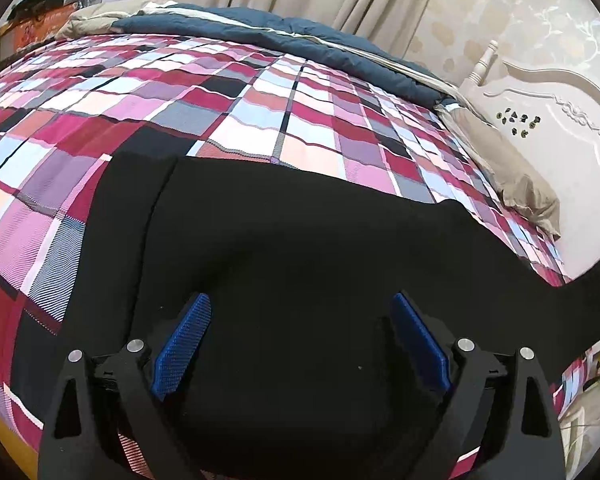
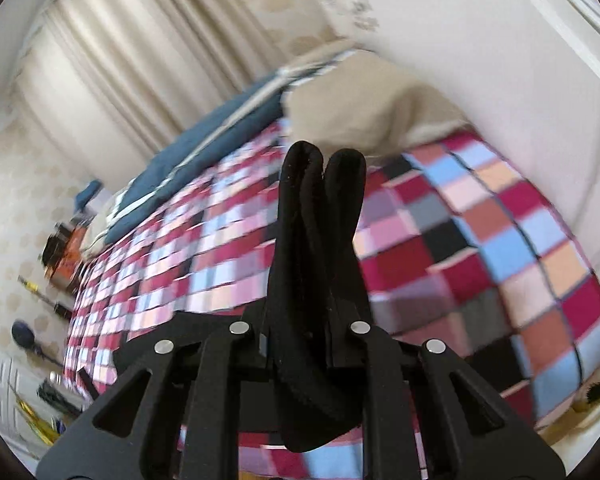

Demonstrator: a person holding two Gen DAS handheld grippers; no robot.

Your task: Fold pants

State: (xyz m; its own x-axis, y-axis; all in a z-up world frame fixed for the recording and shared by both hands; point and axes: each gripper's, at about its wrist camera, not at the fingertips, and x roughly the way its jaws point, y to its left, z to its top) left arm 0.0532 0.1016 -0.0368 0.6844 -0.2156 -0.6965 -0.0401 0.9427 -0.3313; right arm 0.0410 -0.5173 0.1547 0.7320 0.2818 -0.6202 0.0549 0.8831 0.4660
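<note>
Black pants (image 1: 284,240) lie spread across a checked bedspread (image 1: 220,92), one leg trailing off toward the lower right of the left wrist view. My left gripper (image 1: 300,320) hovers over the pants with its blue pads (image 1: 184,348) wide apart and nothing between them. In the right wrist view, bunched folds of the black pants (image 2: 320,216) stick up between the fingers of my right gripper (image 2: 300,340), which is shut on them and lifted above the bed (image 2: 480,240). The picture is blurred.
A blue duvet (image 1: 284,32) and beige pillows (image 1: 512,176) lie along the far side by a white headboard (image 1: 548,120). Curtains (image 2: 112,72) hang behind. Bags and clutter (image 2: 64,248) sit beyond the bed's far end.
</note>
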